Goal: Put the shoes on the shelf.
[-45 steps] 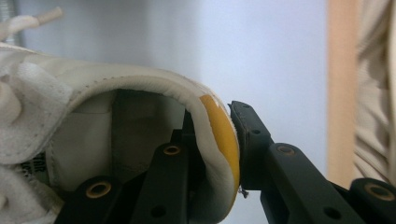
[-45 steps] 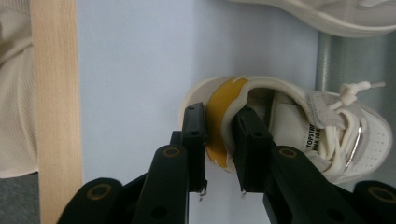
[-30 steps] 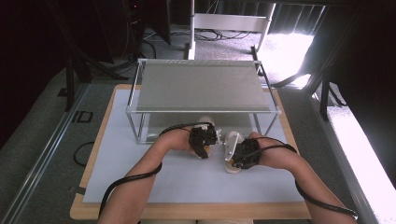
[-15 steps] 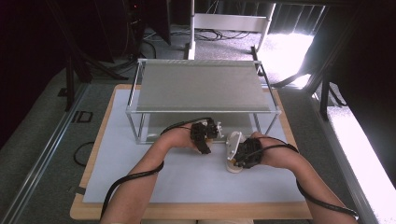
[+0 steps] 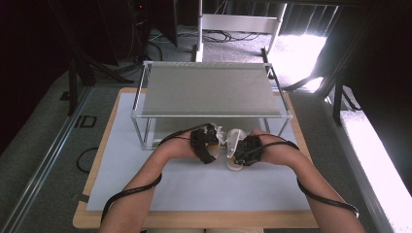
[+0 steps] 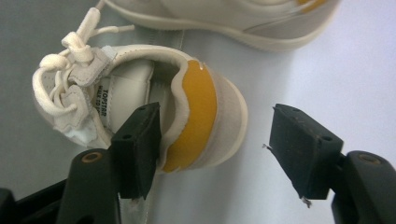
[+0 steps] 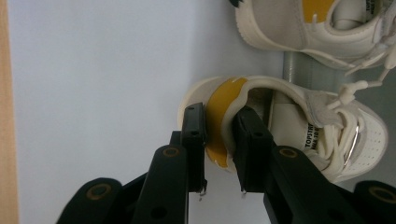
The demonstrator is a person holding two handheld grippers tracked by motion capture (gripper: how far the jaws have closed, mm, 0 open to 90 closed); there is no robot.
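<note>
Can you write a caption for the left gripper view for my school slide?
The left gripper, its jaws just opened, frames the yellow heel of a small cream shoe on the white mat.

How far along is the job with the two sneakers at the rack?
Done: both sneakers lie side by side at the rack front, toes on grey, heels on the white mat. In hand: the left gripper fingers have just been opening, with one sneaker heel loose between them; the right gripper clamps the other sneaker by its heel. Left: probably releasing that one and withdrawing.
</note>
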